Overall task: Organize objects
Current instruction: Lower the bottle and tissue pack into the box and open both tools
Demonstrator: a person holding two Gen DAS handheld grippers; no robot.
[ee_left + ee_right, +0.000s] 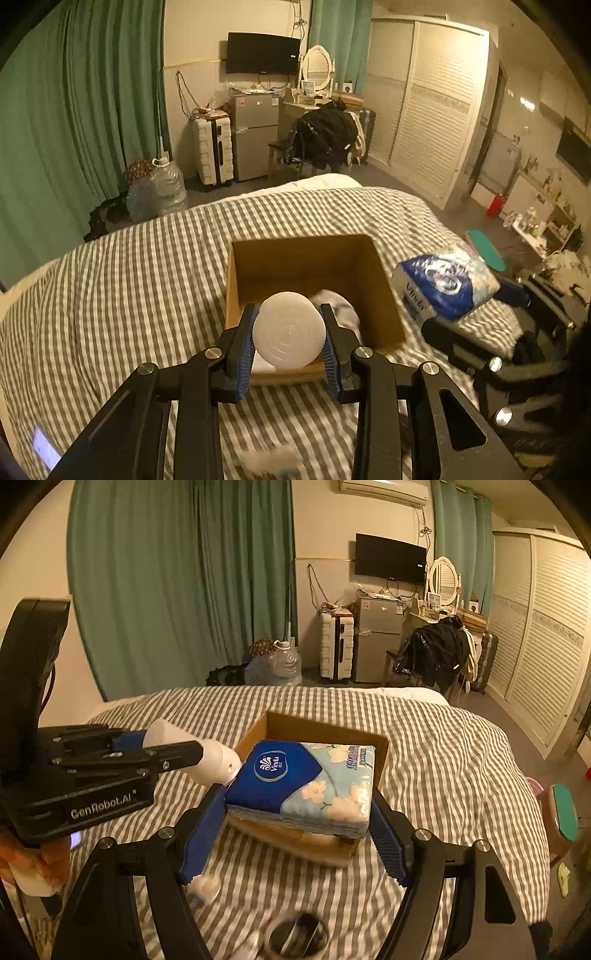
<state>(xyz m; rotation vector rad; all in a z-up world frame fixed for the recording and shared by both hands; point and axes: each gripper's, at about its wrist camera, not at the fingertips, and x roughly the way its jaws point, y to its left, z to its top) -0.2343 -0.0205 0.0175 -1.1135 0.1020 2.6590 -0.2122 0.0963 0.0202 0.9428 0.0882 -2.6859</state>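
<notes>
We hold the left gripper (289, 332) over the near edge of the cardboard box (258, 269), and its jaws pinch a white round object (289, 330) by its sides, the flat ringed face turned toward the left wrist camera. Seen from the right wrist camera, that same left gripper (207, 755) comes in from the left and the white round object (218, 764) shows as a short white cylinder with a small hole in its side, hanging just beside the box's left wall. Inside the box, behind the white piece, lies a grey and white sock (341, 310).

Our right gripper (297, 808) has its jaws clamped on a blue Vinda tissue pack (299, 786), one blue pad (203, 834) against each side of the pack. The pack sits above the near part of the cardboard box (332, 731), covering most of the opening from this view; we cannot tell whether it touches the rim. In the left wrist view the tissue pack (443, 288) appears blurred, to the right of the box.

The box rests on the grey and white striped bedcover (129, 288). Near us on the cover, in the right wrist view, lie a small white item (207, 886) and a dark round thing (297, 938), both blurred.

At the far wall stand a white suitcase (336, 646) and a small silver fridge (376, 638).
</notes>
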